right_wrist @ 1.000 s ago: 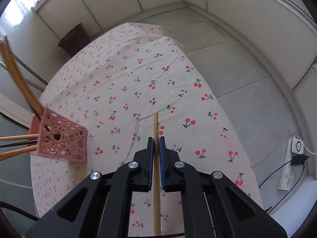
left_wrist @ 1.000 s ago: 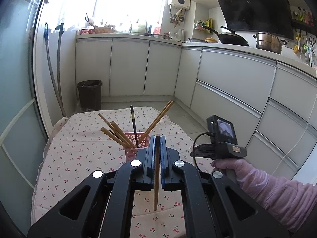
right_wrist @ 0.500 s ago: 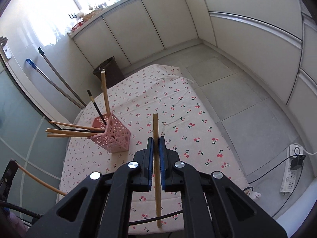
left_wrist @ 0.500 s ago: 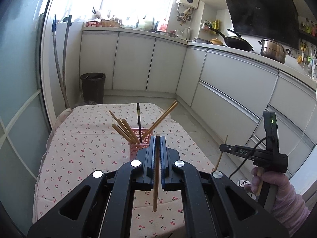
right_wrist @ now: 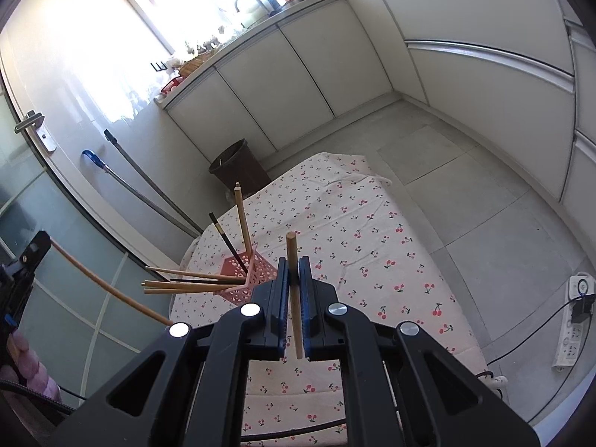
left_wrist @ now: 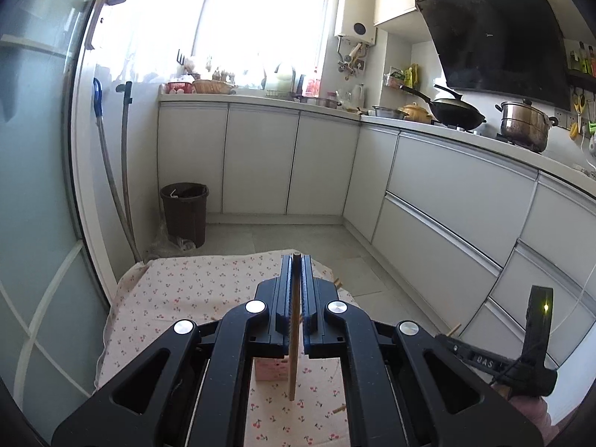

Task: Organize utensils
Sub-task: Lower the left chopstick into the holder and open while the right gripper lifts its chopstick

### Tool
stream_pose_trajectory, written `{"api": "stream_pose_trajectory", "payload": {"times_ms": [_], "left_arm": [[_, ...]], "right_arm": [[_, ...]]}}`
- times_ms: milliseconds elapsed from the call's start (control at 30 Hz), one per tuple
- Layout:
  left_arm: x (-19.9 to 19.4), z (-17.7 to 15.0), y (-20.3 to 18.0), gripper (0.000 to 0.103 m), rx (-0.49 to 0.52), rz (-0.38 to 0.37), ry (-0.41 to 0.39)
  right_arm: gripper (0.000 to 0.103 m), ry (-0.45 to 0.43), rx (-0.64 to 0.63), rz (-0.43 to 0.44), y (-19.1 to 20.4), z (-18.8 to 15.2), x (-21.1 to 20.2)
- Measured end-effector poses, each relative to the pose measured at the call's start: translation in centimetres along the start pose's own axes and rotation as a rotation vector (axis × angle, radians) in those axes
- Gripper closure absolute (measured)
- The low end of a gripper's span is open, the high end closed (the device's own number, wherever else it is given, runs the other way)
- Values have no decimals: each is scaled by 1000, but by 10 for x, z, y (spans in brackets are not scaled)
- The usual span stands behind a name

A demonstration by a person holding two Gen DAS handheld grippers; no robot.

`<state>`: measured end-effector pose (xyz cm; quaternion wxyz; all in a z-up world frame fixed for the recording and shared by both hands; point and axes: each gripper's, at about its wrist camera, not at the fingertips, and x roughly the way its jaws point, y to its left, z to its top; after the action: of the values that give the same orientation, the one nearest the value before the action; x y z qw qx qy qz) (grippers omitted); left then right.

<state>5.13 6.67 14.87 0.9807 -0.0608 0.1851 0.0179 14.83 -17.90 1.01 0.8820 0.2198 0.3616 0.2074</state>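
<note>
Both grippers have lifted higher above the table: the left gripper now hides most of the pink holder, its chopstick upright.

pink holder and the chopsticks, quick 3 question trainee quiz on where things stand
1. True or false: the right gripper is shut on a chopstick.
2. What colour is the odd stick among those in the pink holder? A) black B) green C) white
3. Fill in: the holder stands on the ____-print cloth.

Key: 1 true; 2 A; 3 cherry
</note>
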Motion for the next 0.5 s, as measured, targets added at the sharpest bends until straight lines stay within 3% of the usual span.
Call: {"api": "stream_pose_trajectory", "payload": {"times_ms": [333,433,500], "left_arm": [[60,29,-14,99,37,48,-27],[88,25,-14,98,35,67,10],[115,16,-18,95,82,90,95]], "right_arm": [[97,42,-9,11,3,0,10],[97,51,-13,13,4,1,12],[97,56,-12,13,4,1,14]]}}
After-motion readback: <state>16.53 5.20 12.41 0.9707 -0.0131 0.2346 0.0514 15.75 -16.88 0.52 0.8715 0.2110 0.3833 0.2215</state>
